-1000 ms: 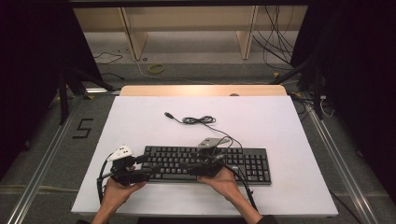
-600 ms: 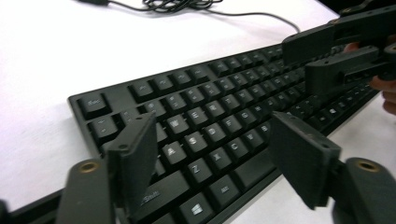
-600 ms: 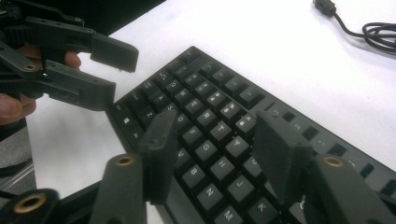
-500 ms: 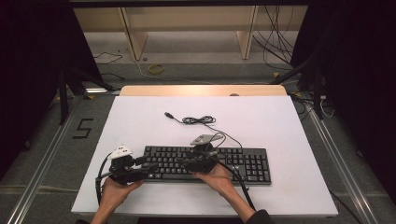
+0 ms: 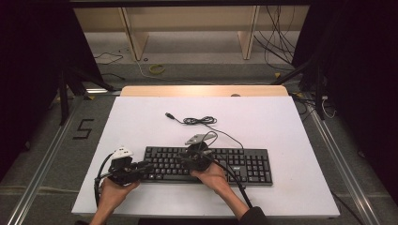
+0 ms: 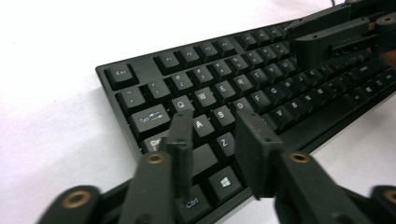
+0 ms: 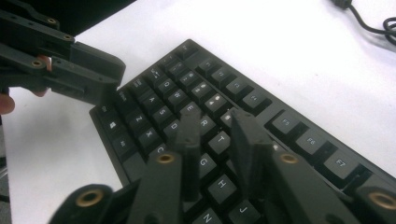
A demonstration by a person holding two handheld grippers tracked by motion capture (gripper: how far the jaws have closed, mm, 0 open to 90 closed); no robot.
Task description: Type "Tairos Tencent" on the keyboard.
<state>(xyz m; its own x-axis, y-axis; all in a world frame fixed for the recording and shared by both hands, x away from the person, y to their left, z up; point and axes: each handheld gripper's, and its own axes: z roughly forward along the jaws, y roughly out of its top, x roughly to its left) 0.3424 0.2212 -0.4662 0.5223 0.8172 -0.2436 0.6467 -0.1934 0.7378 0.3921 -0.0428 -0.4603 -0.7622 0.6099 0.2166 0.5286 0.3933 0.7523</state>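
Hovering over the black keyboard (image 5: 206, 164) near the surface's (image 5: 281, 122) front edge, the left gripper (image 6: 212, 140) and right gripper (image 7: 217, 135) have been narrowing their fingers, nothing between them, likely to press single keys; beyond, its cable (image 5: 197, 120) lies coiled.

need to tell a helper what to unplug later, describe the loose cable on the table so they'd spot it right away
Start from the white table and find the black keyboard near its front edge. Just behind the keyboard, toward the table's middle, lies a thin black cable, partly bunched into a small tangle. Its free end carries a small plug pointing to the far left; it is the only loose cord on the tabletop.
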